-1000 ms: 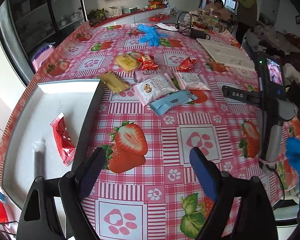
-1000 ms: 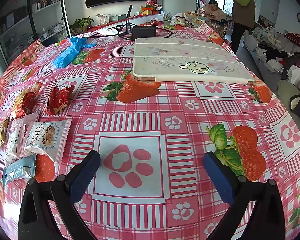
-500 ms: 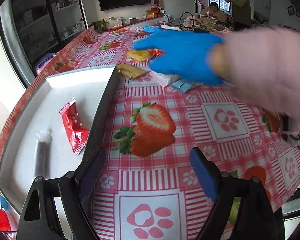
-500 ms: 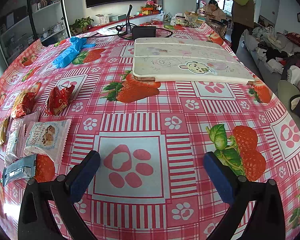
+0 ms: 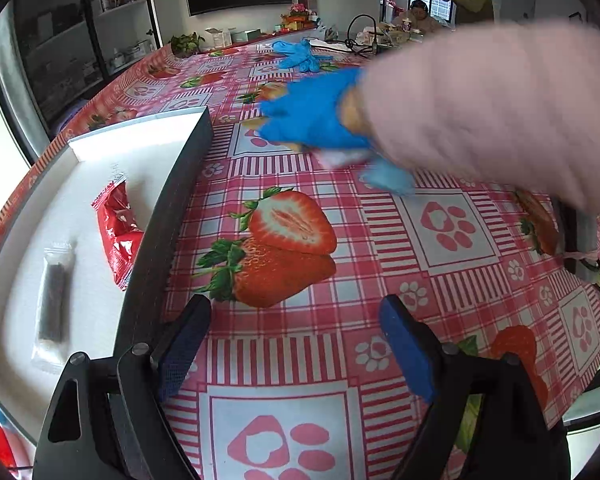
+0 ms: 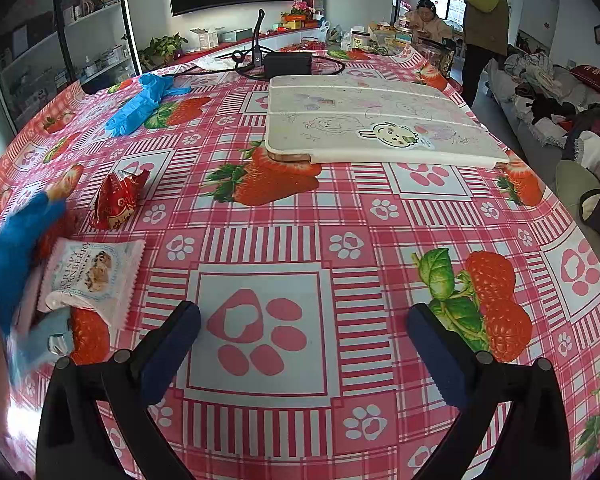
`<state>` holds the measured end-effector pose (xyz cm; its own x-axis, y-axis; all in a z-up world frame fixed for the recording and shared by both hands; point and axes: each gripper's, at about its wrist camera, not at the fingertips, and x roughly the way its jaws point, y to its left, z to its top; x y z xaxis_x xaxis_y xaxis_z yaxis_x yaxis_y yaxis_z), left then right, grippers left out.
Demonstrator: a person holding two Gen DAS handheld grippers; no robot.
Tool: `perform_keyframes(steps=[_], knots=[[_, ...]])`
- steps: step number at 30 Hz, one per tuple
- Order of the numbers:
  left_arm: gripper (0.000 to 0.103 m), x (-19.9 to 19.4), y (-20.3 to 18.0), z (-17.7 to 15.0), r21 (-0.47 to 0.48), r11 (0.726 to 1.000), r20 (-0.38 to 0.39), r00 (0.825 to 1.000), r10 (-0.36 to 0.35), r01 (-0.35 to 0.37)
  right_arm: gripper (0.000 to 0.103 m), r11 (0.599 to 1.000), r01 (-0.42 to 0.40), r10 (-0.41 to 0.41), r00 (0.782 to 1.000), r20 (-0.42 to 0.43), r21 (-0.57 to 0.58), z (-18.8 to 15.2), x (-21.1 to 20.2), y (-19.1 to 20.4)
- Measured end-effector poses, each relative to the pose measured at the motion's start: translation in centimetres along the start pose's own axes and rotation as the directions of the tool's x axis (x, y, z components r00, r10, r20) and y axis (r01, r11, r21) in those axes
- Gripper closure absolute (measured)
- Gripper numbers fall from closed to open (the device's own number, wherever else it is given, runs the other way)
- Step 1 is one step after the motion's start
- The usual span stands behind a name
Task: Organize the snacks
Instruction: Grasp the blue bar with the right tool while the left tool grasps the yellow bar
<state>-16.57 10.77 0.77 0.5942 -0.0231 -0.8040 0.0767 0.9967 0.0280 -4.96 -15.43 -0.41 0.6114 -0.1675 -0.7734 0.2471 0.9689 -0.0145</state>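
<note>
On the strawberry tablecloth [image 5: 380, 264] the left gripper [image 5: 296, 344] hangs with its jaws wide apart and nothing between them. Just to its left is the white tray [image 5: 112, 152] with a dark side wall. Inside the tray lie a red snack packet [image 5: 118, 232] and a clear packet with a dark bar [image 5: 54, 292]; both have the long axis running from near to far, roughly along the wall. Farther on the table, a hand in a blue glove [image 5: 316, 116] with a pink sleeve [image 5: 492, 112] reaches over the loose snacks. The right gripper [image 6: 304, 344] is also wide open and empty above the cloth. Near its left finger lies a white cranberry biscuit packet [image 6: 92, 276], and beyond it a red crumpled packet [image 6: 118, 200].
</note>
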Motion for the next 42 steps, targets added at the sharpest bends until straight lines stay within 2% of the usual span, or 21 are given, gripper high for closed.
perform_keyframes(steps=[5,8,14,18,21,26,27,29,31,33,34,37,42], knots=[[0.014,0.2,-0.5,0.1,0.023,1.000,0.023,1.000,0.018,-0.019,0.000,1.000,0.000,0.000,1.000,0.000,0.000,0.1,0.0,-0.1],[0.014,0.2,-0.9,0.6,0.024,0.999,-0.003,1.000,0.024,-0.024,0.000,1.000,0.000,0.000,1.000,0.000,0.000,0.1,0.1,-0.1],[0.014,-0.8,-1.8,1.6,0.008,1.000,-0.002,1.000,-0.030,0.030,0.000,1.000,-0.001,0.001,1.000,0.000,0.000,0.1,0.1,-0.1],[0.014,-0.6,-4.9,2.0,0.079,0.993,-0.028,0.996,-0.081,0.083,0.000,1.000,-0.001,0.001,1.000,0.001,0.000,0.2,0.3,-0.2],[0.014,0.4,-7.1,2.5,0.122,0.990,-0.048,0.997,-0.059,0.064,0.000,1.000,-0.001,0.001,1.000,0.001,0.000,0.2,0.4,-0.3],[0.014,3.4,-6.8,5.0,0.059,0.997,-0.069,0.997,-0.038,0.042,0.000,1.000,-0.010,0.010,1.000,-0.006,-0.009,0.5,0.5,0.1],[0.013,4.4,-6.4,5.9,0.035,0.998,-0.077,0.996,-0.042,0.045,0.000,0.999,-0.020,0.019,1.000,-0.024,-0.025,0.5,0.3,0.0],[0.013,5.2,-5.8,7.1,0.016,1.000,-0.071,0.997,-0.022,0.023,0.000,0.999,-0.030,0.025,0.991,-0.129,-0.043,1.1,0.2,-0.5],[0.013,5.5,-5.4,8.0,0.015,1.000,-0.089,0.996,0.008,-0.007,0.000,1.000,-0.023,0.023,0.990,-0.136,0.003,1.1,-1.3,-1.5],[0.013,4.5,-4.8,8.1,0.008,1.000,-0.071,0.997,-0.016,0.016,0.000,0.995,-0.088,0.092,0.986,-0.138,0.035,0.5,-3.7,-2.3],[0.013,3.8,-4.6,8.0,0.019,1.000,-0.058,0.998,-0.018,0.019,0.000,0.987,-0.152,0.158,0.972,-0.171,0.047,-0.3,-5.0,-2.3],[0.013,2.8,-3.9,7.2,0.056,0.998,-0.059,0.998,0.022,-0.019,0.000,0.977,-0.213,0.213,0.942,-0.259,0.028,-2.6,-6.9,-0.9],[0.013,1.6,-1.1,7.0,-0.071,0.997,-0.093,0.995,-0.037,0.031,0.000,0.973,-0.228,0.203,0.918,-0.341,-0.033,-7.2,-7.4,3.9]])
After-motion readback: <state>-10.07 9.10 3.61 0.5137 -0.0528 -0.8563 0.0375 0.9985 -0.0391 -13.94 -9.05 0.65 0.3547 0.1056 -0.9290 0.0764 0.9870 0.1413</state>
